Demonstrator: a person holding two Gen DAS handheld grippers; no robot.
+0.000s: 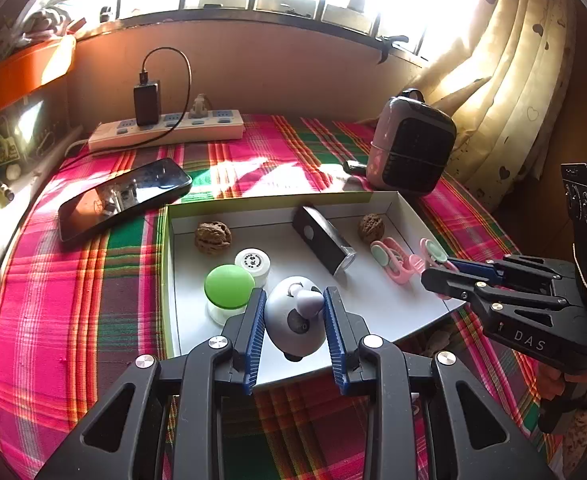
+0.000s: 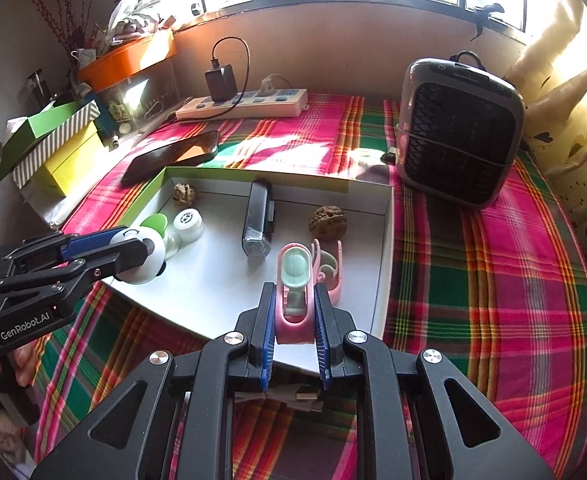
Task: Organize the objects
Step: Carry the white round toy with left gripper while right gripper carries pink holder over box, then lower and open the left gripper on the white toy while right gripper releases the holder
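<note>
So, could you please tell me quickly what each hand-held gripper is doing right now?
Left hand-held gripper: closed on the white panda toy.
Right hand-held gripper: closed on a pink clip.

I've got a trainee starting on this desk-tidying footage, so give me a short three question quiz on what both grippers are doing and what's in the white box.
1. True or false: the left gripper is shut on the round white panda-faced toy.
2. Multiple choice: what does the right gripper hold? A) a wrinkled brown walnut B) a pink plastic nail clipper with a pale green pad C) a black smartphone
3. How many wrinkled brown walnuts lie in the shallow white cardboard box?

Key
1. True.
2. B, the pink plastic nail clipper; a second pink clipper lies beside it in the box.
3. Two: the left walnut and the right walnut.
</note>
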